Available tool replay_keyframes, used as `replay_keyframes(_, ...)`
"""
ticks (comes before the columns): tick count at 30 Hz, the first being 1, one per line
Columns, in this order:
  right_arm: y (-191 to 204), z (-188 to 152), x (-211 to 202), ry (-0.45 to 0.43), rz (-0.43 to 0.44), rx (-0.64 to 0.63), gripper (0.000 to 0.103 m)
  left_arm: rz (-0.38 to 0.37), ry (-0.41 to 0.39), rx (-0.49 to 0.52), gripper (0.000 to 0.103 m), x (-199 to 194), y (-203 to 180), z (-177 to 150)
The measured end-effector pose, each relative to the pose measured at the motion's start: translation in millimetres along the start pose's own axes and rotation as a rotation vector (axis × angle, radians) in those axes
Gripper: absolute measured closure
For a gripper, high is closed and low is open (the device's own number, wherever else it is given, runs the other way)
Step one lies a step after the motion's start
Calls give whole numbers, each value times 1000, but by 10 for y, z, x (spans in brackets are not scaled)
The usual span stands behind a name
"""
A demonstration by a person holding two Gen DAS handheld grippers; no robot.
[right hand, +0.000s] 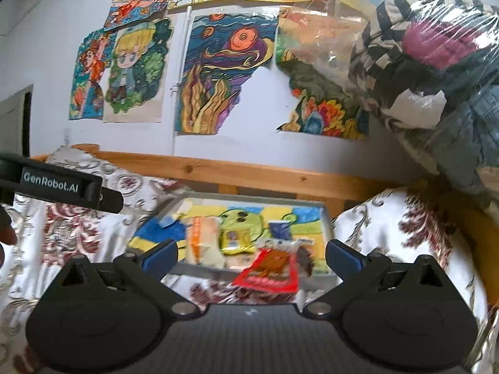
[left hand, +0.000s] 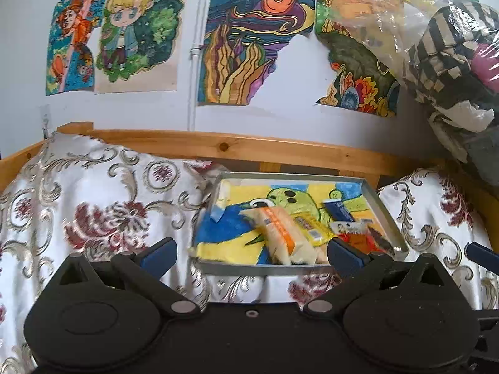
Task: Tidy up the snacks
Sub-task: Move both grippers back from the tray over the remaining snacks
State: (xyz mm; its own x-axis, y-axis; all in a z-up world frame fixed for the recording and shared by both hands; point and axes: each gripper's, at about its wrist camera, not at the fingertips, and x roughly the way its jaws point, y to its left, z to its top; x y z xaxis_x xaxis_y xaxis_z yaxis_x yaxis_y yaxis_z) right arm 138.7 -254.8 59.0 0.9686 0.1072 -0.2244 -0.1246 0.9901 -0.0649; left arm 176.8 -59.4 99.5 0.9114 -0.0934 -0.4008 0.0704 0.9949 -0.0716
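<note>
While both grippers are held back from the work, the snacks are seen gathered in a shallow grey tray [left hand: 385,212] at the lower centre of the left wrist view, lined with a coloured drawing and resting on a patterned cloth [left hand: 103,205]. Within it, a pale packet with an orange stripe [left hand: 280,233] lies beside a yellow packet [left hand: 313,229], a dark blue sachet [left hand: 338,211] sits toward the upper right, and a red packet [left hand: 358,238] lies at the lower right.

The left gripper [left hand: 252,251] is shown with its jaws spread wide and nothing between them. The right gripper [right hand: 251,254] is likewise wide open and empty; in its view the red packet [right hand: 269,269] appears at lower centre, overhanging the tray's near rim [right hand: 199,269], though blur makes this uncertain.

The step in hand is judged to be an approach or pause between placements. Next, one packet must be chosen, a gripper lowered over it, and the jaws closed across its narrow side. Whether sorting is finished cannot be told.
</note>
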Motion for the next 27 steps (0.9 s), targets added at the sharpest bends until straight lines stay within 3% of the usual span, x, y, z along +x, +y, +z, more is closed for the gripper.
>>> replay_keyframes(11,144,-201,-240,112,96,37,0,25,13,0,1,-371,252,-356)
replay_keyframes(27,300,-565,-448,242,95,-40,0,4,84,54,1,-556,514,-927)
